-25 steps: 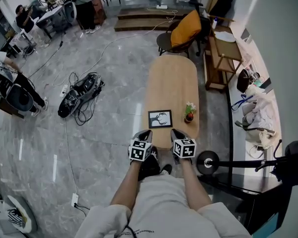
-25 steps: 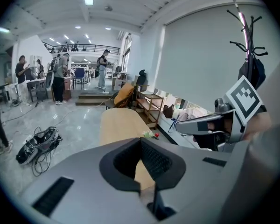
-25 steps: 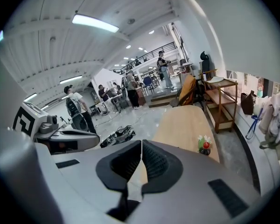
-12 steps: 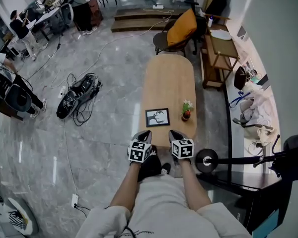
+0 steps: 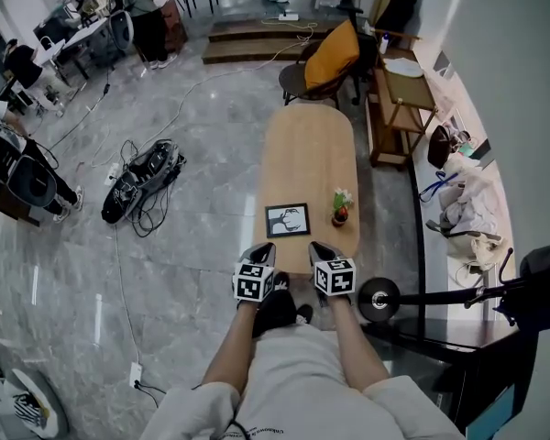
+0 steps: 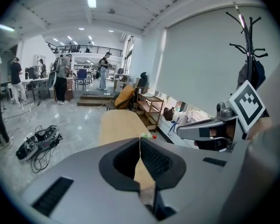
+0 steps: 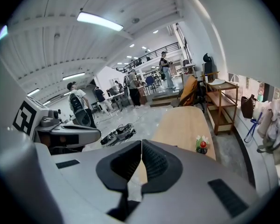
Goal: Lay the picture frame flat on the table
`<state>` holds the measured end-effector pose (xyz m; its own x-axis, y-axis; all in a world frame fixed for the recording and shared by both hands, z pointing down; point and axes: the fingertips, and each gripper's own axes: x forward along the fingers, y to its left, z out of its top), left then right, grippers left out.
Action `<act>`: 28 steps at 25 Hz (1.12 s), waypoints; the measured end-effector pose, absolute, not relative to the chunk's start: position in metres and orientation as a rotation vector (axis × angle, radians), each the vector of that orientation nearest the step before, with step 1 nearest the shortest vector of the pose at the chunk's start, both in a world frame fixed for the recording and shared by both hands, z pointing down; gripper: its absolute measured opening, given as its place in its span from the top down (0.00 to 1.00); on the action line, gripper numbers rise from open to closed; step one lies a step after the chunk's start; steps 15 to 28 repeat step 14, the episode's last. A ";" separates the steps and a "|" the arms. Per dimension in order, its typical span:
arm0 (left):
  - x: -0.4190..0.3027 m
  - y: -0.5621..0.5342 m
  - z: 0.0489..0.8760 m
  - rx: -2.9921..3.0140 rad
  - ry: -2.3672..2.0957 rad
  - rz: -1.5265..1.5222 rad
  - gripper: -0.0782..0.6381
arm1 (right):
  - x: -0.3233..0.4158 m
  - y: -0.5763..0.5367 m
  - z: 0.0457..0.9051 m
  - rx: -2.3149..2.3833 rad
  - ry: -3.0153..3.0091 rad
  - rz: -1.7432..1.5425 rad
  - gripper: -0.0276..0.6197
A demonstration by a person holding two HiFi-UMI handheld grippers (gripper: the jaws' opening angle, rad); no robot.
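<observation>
The picture frame [image 5: 287,220] sits on the near end of the long wooden counter [image 5: 308,154], its black border and pale picture facing up toward the head view; from this steep angle it cannot be told whether it lies flat or leans back. Both grippers hover at the counter's near edge, apart from the frame and touching nothing. The left gripper [image 5: 265,249] has the frame at about 1 o'clock from its tip, near but clear of it, and its fingers [image 6: 154,161] are pressed fully together with nothing between them. The right gripper [image 5: 319,247] has the frame at about 11 o'clock, and its fingers [image 7: 155,162] are likewise closed pad to pad on nothing. A small potted plant [image 5: 339,211] stands at 3 o'clock of the frame, just beside it and not touching. In both gripper views the frame itself is hidden behind the gripper bodies, while the counter runs ahead at 12 o'clock toward a chair [image 5: 330,58] with an orange cushion.
</observation>
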<state>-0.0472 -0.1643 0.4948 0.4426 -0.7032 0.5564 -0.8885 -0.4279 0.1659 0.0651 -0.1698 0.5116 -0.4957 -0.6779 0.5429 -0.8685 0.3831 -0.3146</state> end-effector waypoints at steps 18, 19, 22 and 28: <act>-0.038 -0.163 0.494 2.269 -1.333 0.566 0.86 | 0.063 -0.168 0.512 1.330 -2.325 0.802 0.91; -0.038 -0.163 0.494 2.269 -1.333 0.566 0.86 | 0.063 -0.168 0.512 1.330 -2.325 0.802 0.91; -0.038 -0.163 0.494 2.269 -1.333 0.566 0.86 | 0.063 -0.168 0.512 1.330 -2.325 0.802 0.91; -0.038 -0.163 0.494 2.269 -1.333 0.566 0.86 | 0.063 -0.168 0.512 1.330 -2.325 0.802 0.91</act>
